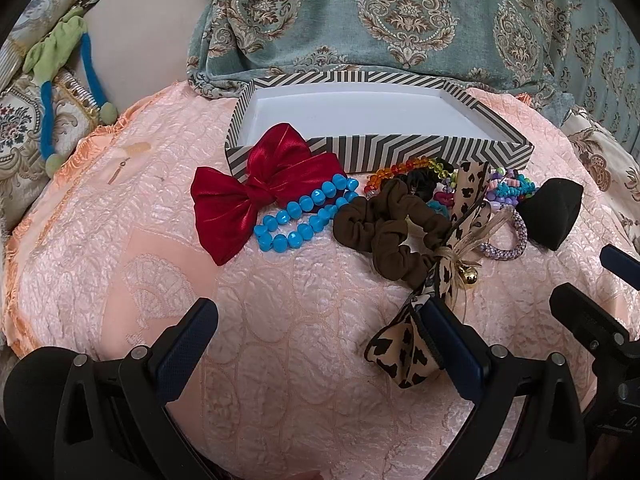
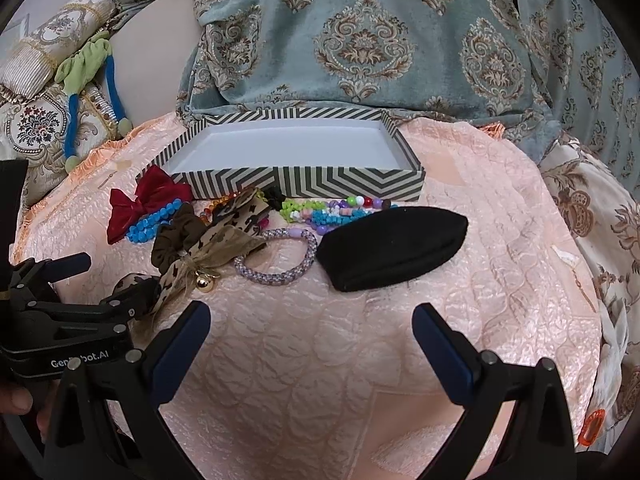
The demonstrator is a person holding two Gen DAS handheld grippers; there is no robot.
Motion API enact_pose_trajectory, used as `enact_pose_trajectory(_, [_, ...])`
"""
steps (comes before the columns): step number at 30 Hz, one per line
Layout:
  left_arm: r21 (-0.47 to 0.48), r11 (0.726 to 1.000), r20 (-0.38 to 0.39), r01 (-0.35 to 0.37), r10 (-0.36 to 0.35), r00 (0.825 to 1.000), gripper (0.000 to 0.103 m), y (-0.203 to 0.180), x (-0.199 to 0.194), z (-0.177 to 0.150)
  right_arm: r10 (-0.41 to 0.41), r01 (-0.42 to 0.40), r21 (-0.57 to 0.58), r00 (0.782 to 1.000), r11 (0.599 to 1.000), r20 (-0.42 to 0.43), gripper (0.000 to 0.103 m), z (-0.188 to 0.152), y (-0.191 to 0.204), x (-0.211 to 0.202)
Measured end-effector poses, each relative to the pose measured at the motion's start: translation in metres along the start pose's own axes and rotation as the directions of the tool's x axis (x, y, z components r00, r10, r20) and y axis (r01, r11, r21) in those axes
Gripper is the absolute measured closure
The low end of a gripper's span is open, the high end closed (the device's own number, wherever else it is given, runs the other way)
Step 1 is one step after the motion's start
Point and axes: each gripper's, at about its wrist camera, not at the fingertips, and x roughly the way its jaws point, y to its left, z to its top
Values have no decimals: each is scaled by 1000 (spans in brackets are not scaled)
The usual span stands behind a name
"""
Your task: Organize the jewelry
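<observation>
Peach quilted satin bedspread (image 2: 320, 360) covers the working surface, puckered and glossy, with a teal damask-patterned fabric (image 2: 360, 40) rising behind it and embroidered cushions at the left edge; an open shallow cardboard box with grey-and-white chevron walls and a white floor (image 1: 400, 148) sits at the far side, nothing yet in it; the jewellery lies in a loose row just in front of its near wall: a red satin bow (image 1: 248, 204), a turquoise faceted-bead bracelet (image 1: 300, 216), a brown fabric scrunchie (image 1: 384, 232), a leopard-print ribbon bow with a small gold bell (image 1: 460, 216), a lilac beaded rope bracelet (image 2: 276, 256), a tangle of small multicoloured bead strands (image 2: 328, 208) and a black soft pouch (image 2: 392, 248); left gripper (image 1: 320, 320) has its fingers spread wide, the right-hand finger lying against a tail of the leopard ribbon without pinching it; right gripper (image 2: 312, 320) is likewise spread wide and empty, short of the black pouch; assessment: every item is light; the ribbon and scrunchie are soft and will fold under the pads, so the ribbon is best taken at its knotted centre near the bell; the bead bracelets are hard and slippery, liable to roll, and best pinched across one side of the loop; the glossy cover may let pieces slide, and neighbouring pieces overlap and may drag along.
</observation>
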Motion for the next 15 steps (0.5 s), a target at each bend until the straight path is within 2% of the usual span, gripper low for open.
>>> enact_pose_trajectory(15, [1,1000,0,0,0,1000,13,0,0,0,1,-1,3,1000,1000,-1,1,1,-2,-1])
